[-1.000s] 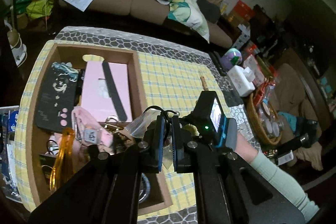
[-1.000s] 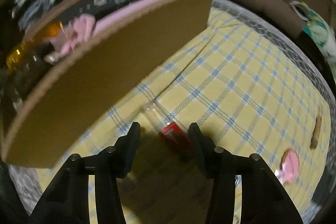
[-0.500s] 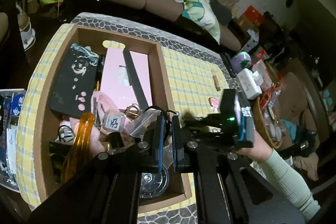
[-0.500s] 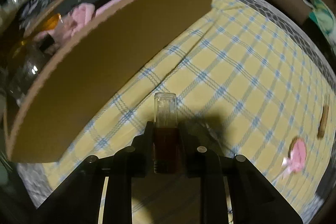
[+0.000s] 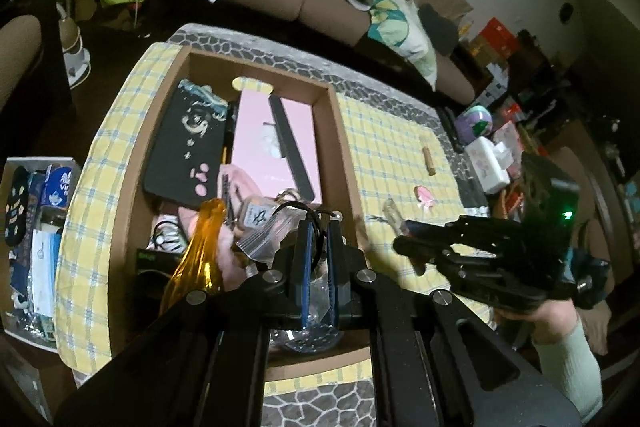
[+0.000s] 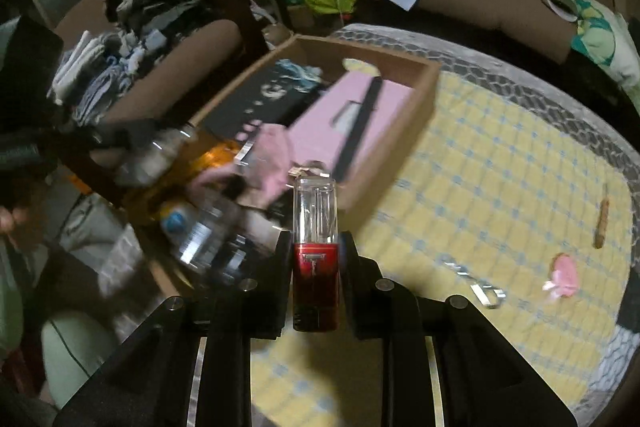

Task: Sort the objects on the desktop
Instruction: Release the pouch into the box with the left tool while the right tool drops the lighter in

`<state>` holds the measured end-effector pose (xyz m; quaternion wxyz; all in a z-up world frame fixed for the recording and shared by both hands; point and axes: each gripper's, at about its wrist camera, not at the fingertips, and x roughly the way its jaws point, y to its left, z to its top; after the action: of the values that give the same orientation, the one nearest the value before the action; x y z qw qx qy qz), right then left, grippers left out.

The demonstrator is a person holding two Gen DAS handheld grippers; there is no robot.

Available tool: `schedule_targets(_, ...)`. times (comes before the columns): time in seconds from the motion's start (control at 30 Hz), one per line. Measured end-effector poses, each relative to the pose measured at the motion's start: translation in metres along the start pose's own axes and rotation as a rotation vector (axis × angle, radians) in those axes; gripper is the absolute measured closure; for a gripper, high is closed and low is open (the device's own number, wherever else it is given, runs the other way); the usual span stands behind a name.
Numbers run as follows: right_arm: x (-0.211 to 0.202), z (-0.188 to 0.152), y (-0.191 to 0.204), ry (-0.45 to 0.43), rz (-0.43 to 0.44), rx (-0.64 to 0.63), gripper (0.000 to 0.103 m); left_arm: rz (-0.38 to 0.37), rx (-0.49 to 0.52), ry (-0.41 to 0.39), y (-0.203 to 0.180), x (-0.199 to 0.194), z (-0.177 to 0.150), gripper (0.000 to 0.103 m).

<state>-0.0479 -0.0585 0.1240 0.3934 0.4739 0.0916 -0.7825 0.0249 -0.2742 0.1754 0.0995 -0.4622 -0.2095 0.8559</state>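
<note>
Right wrist view has the right gripper (image 6: 316, 259) clenched on a small red bottle with a clear square cap (image 6: 315, 227), lifted off the yellow checked tablecloth (image 6: 500, 163) and held just short of the near corner of the open brown cardboard box (image 6: 430, 87). To do this well, I'd carry the bottle over the wall with the grip steady, lower it into a free gap beside the pink flat case (image 6: 352, 111), and only then let go, so it doesn't topple onto the clutter. In the other camera, the left gripper (image 5: 318, 251) is pinched tight on a crinkled clear plastic zip bag (image 5: 268, 239) over the box's near end; it should keep aside so the two don't collide. The bottle's red body carries a small silver label, possibly a logo, too blurred to read. Left of the table, a blue packet (image 5: 56, 187) shows letters like "Vir"
</note>
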Motion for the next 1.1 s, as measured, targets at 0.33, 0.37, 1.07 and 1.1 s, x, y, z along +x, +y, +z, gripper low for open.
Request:
schedule_targets(0.33,0.052,-0.002,0.043,0.071,-0.020,0.112,0.081,0.098,-0.009,0.066,0.028,0.021,-0.018,0.096)
schedule_targets(0.37,0.055,-0.003,0.044,0.075,-0.026,0.114,0.081,0.115,-0.006,0.070,0.030,0.024,-0.020,0.096)
schedule_targets(1.07,-0.011,-0.022,0.047,-0.066,-0.338,0.045,0.000,0.154,0.082,-0.066,-0.022,-0.014,-0.018,0.000)
schedule_targets(1.1,-0.016,-0.026,0.046,-0.077,-0.362,0.043,0.000,0.148,0.087,-0.068,-0.027,-0.014,-0.018,0.000)
